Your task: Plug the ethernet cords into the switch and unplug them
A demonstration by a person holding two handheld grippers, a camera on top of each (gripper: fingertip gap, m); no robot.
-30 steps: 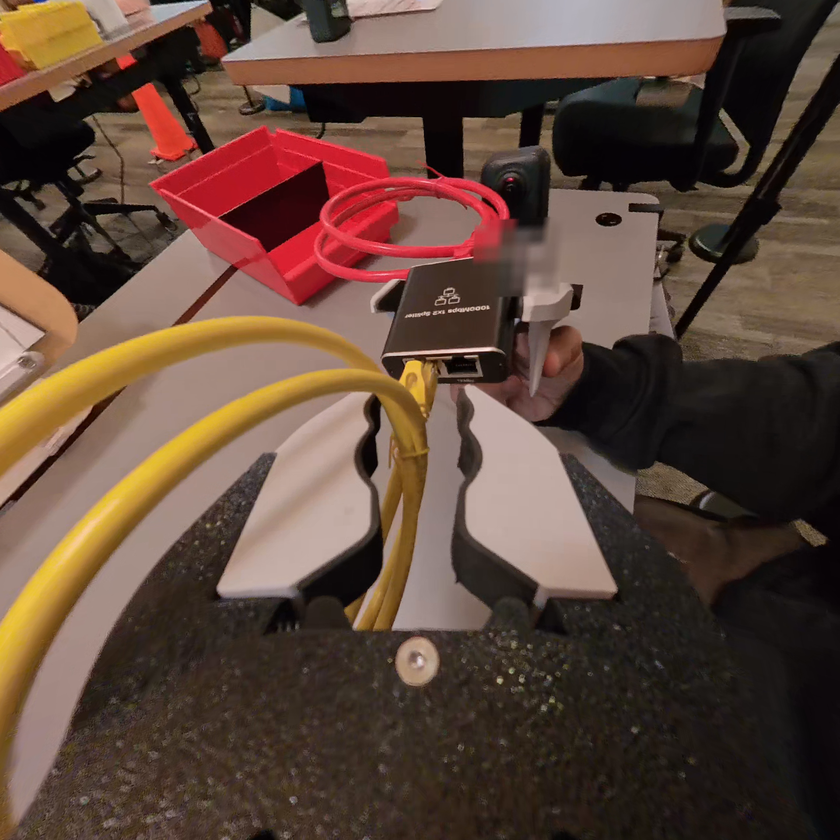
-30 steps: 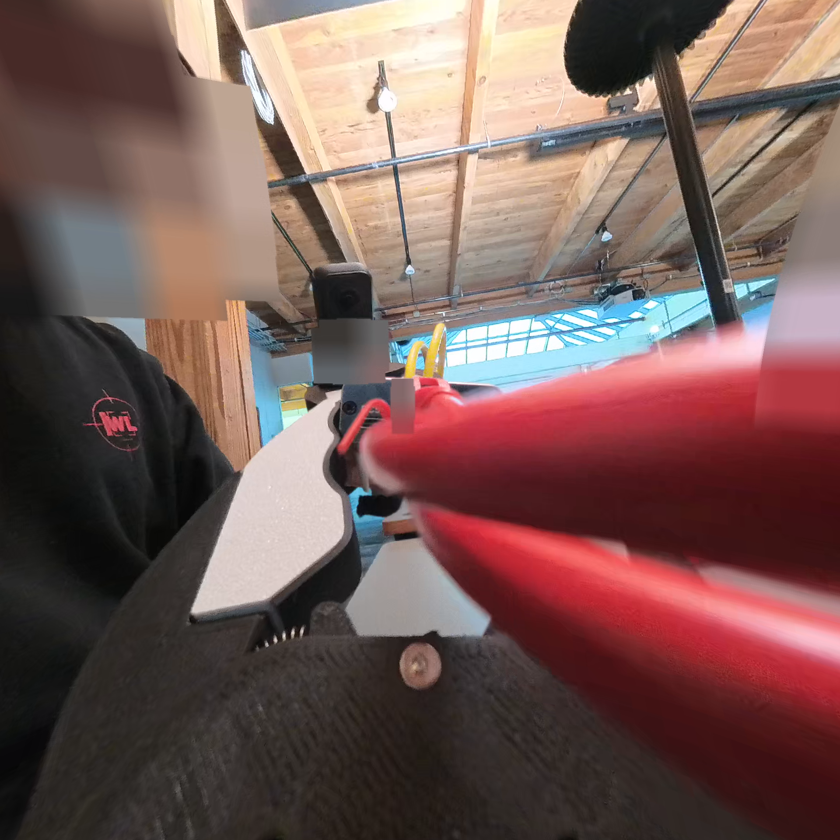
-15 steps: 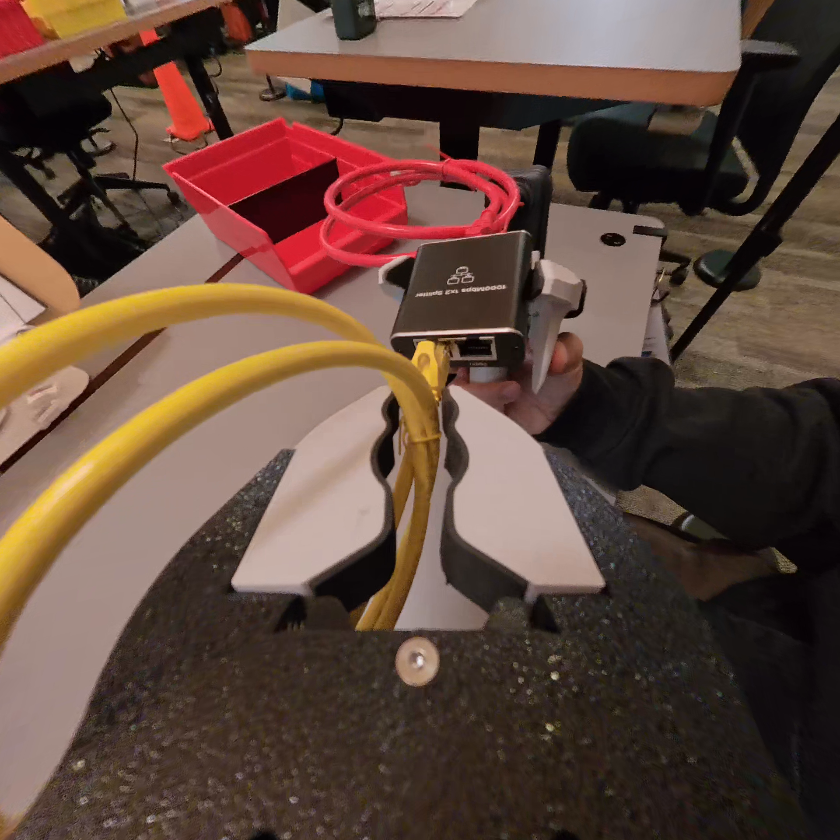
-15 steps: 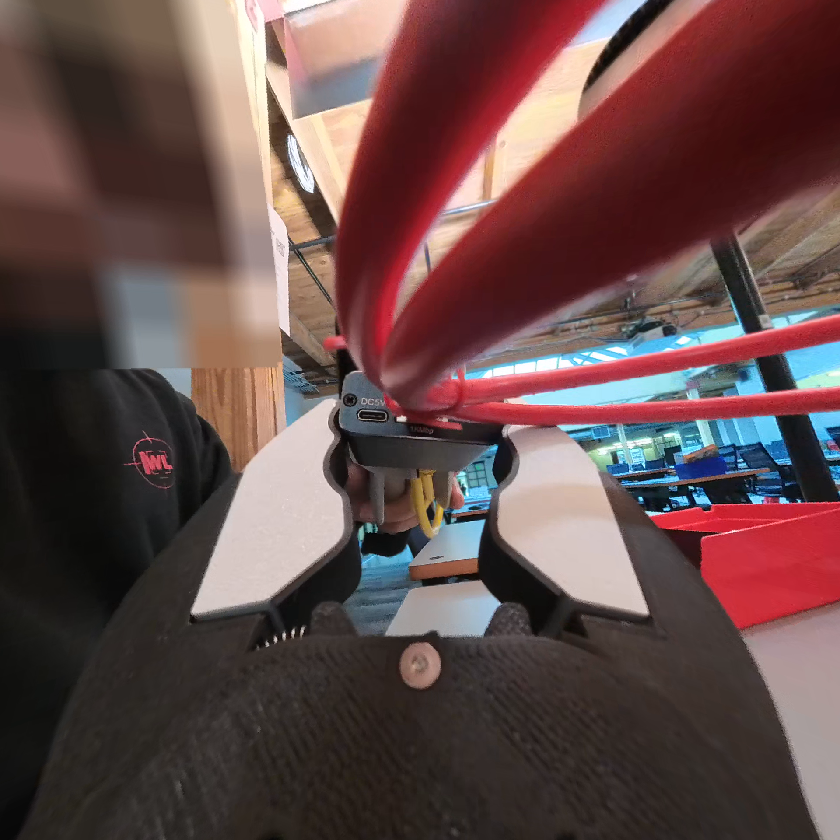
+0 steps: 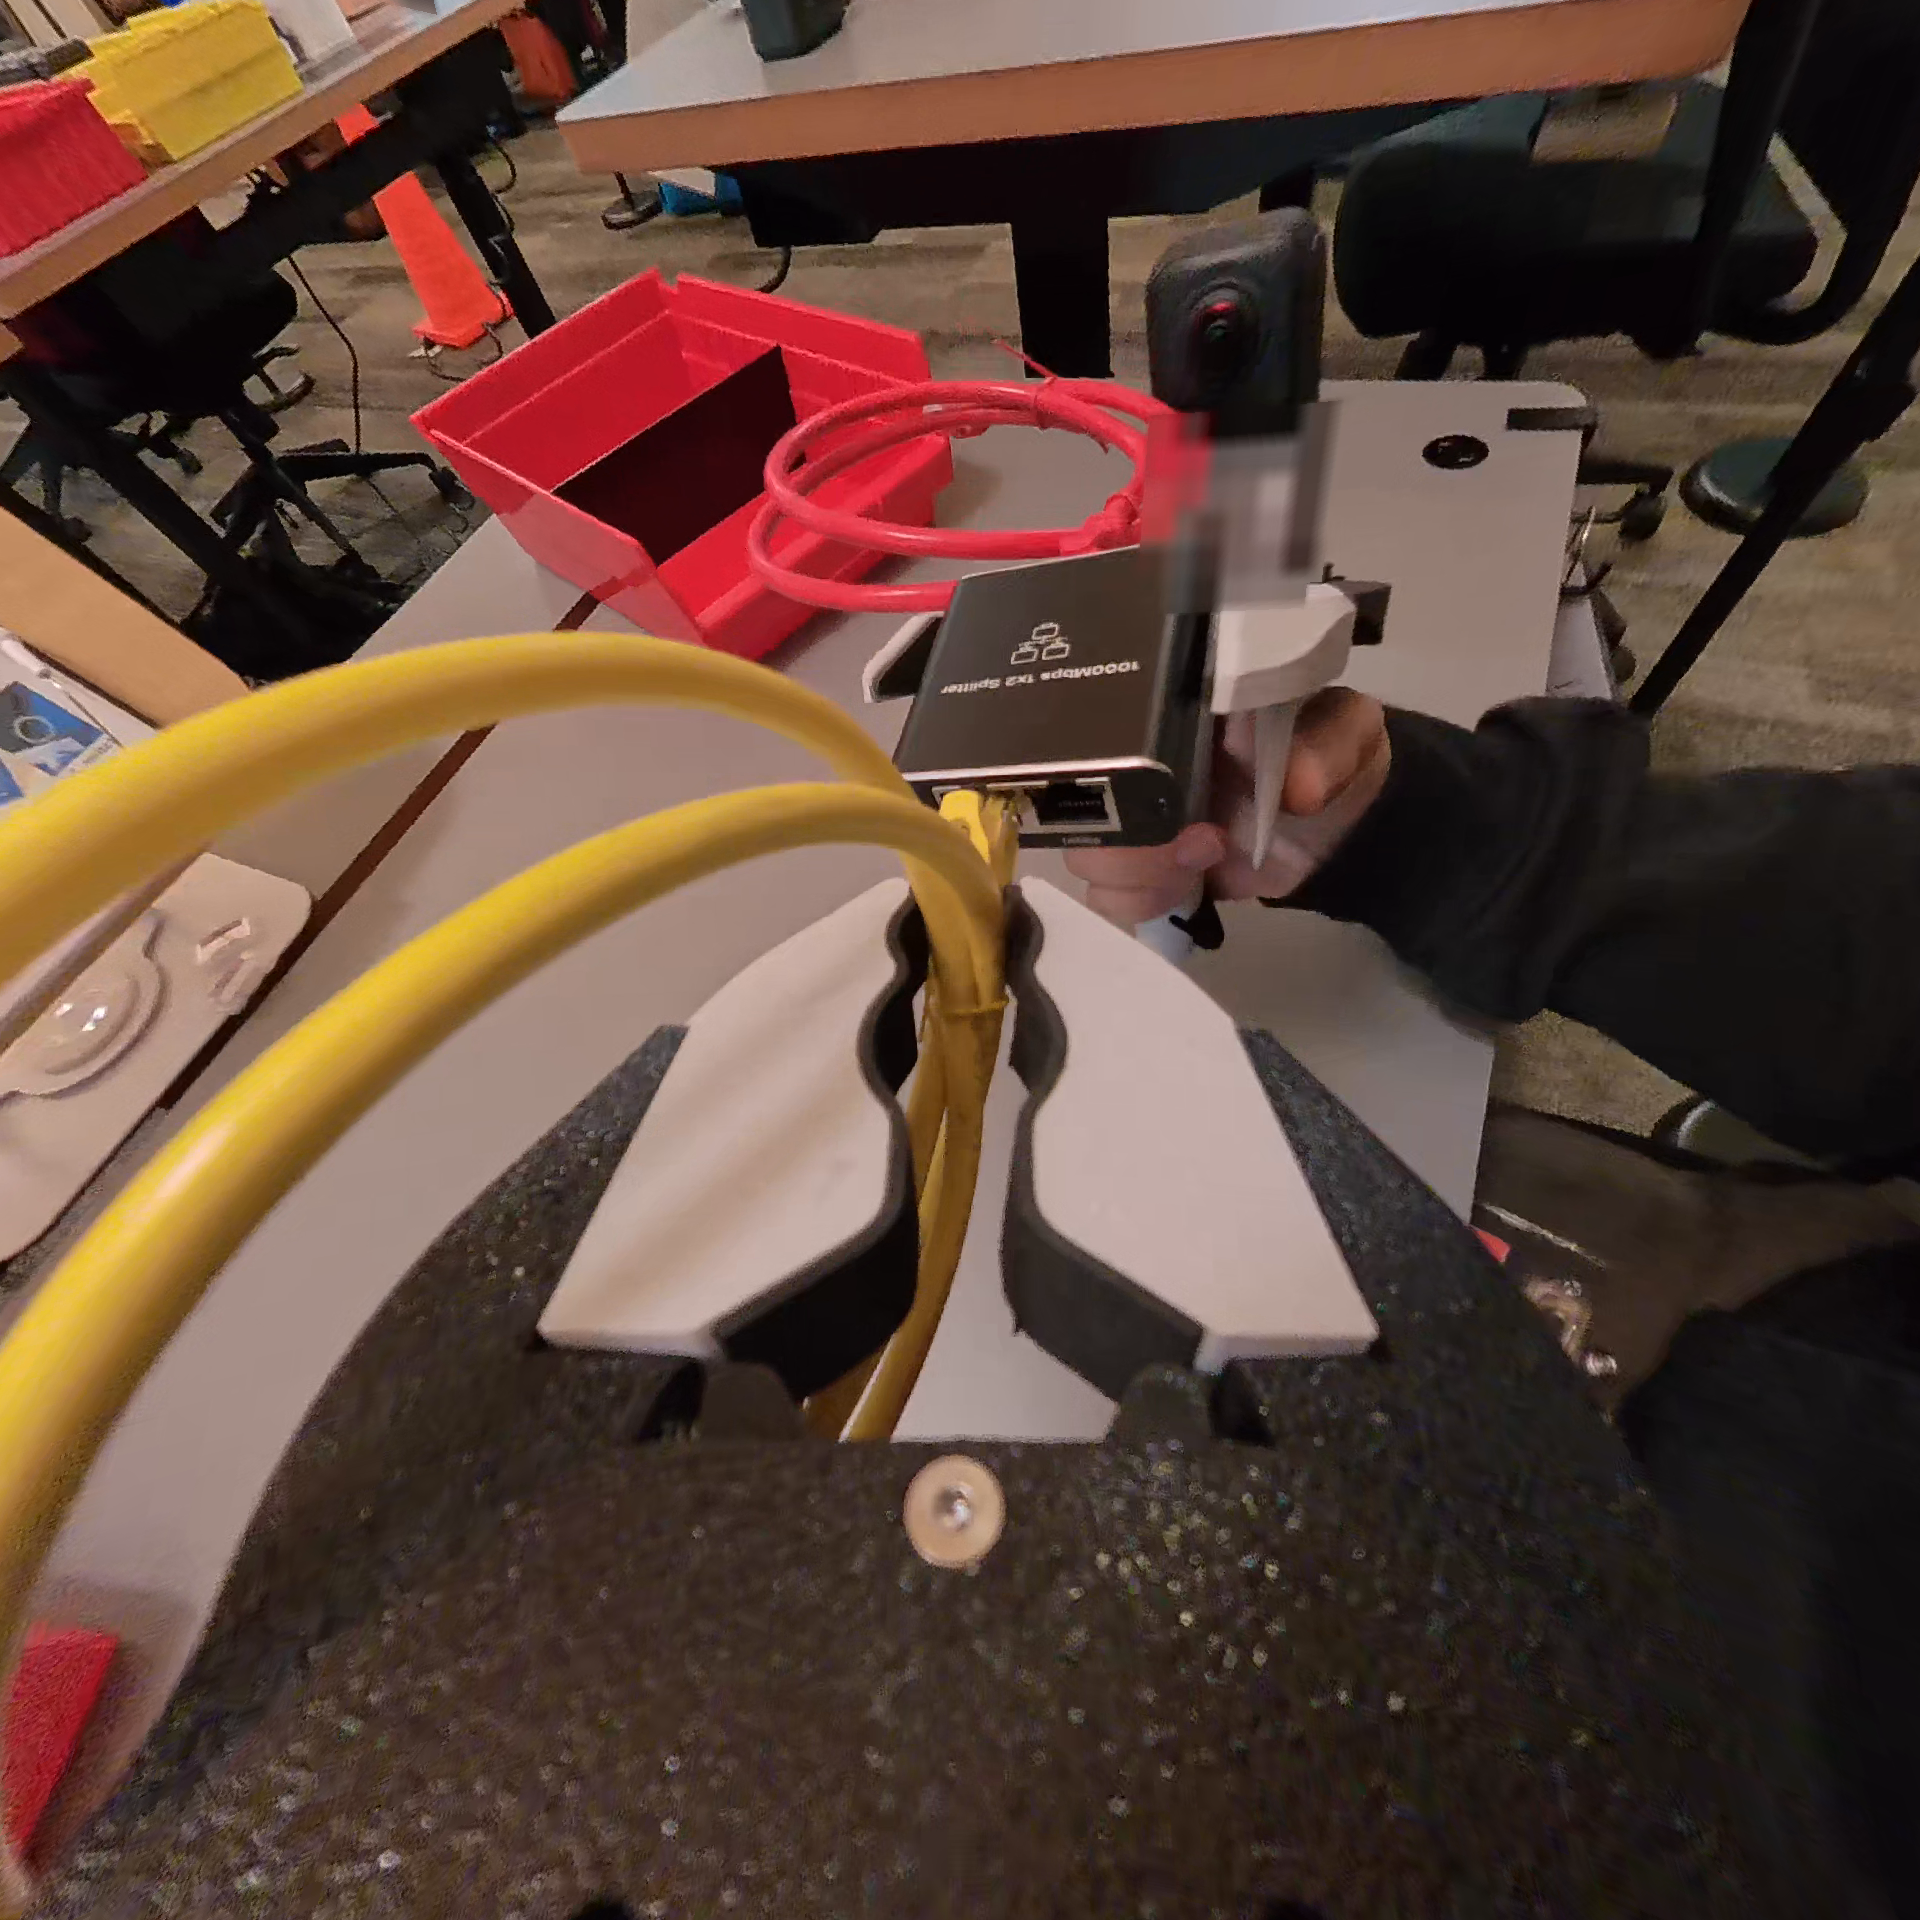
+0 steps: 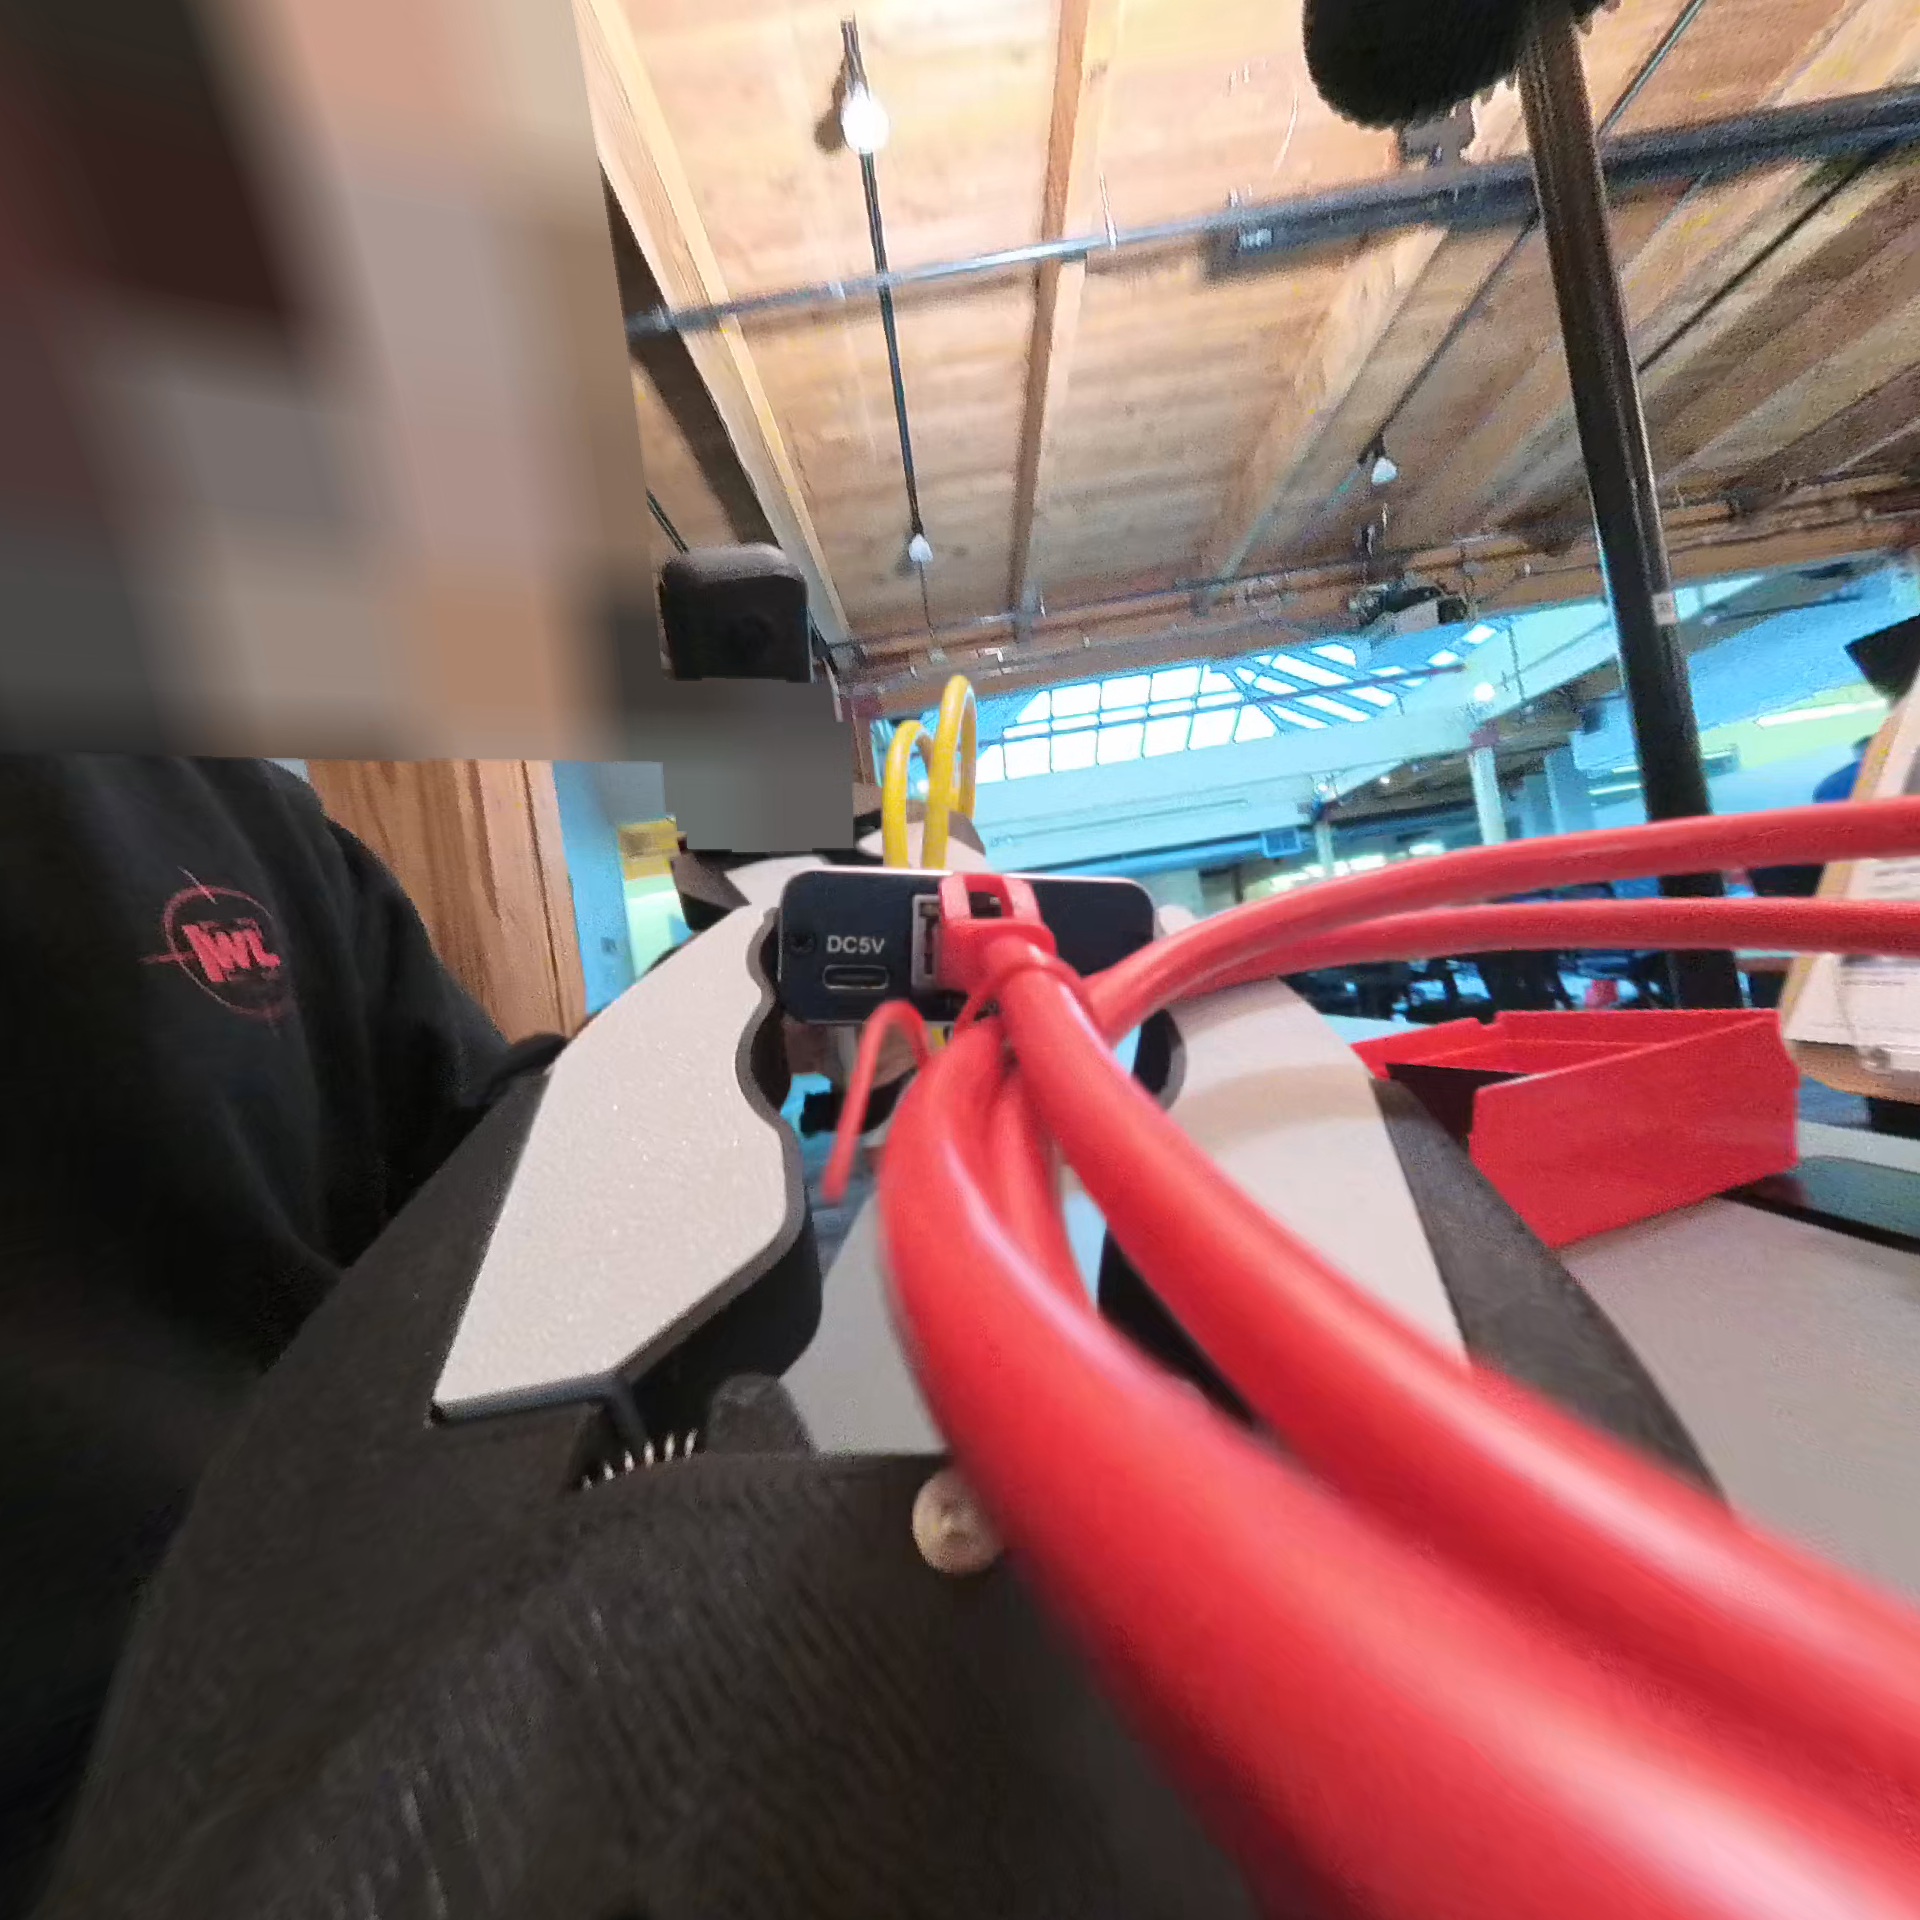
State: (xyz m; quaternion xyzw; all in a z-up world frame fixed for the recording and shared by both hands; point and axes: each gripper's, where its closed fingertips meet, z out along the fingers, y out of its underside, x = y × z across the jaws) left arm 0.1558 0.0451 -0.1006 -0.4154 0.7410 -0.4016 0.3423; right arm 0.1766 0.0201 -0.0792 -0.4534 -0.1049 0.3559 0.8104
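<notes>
A black switch (image 5: 1049, 675) is held above the grey table (image 5: 1455, 520) by my right gripper (image 6: 966, 966), which is shut on its sides. A coiled red ethernet cord (image 6: 1195, 1299) is plugged into the switch's end that faces the right wrist camera, and its loop (image 5: 956, 499) hangs behind the switch in the left wrist view. My left gripper (image 5: 966, 925) is shut on a yellow ethernet cord (image 5: 499, 748) just behind its plug (image 5: 982, 826). The plug's tip is in the mouth of the left port. The port to its right (image 5: 1075, 805) is empty.
A red bin (image 5: 675, 468) stands on the table behind the switch. Clear plastic packaging (image 5: 135, 1018) lies at the left. A person's hand (image 5: 1320, 769) and dark sleeve come in from the right. Other tables, office chairs and a black tripod pole (image 6: 1600, 468) stand around. One gripper's finger ends stand about 4 cm off the other's.
My left gripper's fingers have closed in on the yellow cord. The red loops, raised in front of the right camera half a second ago, now hang low. The switch has shifted slightly.
</notes>
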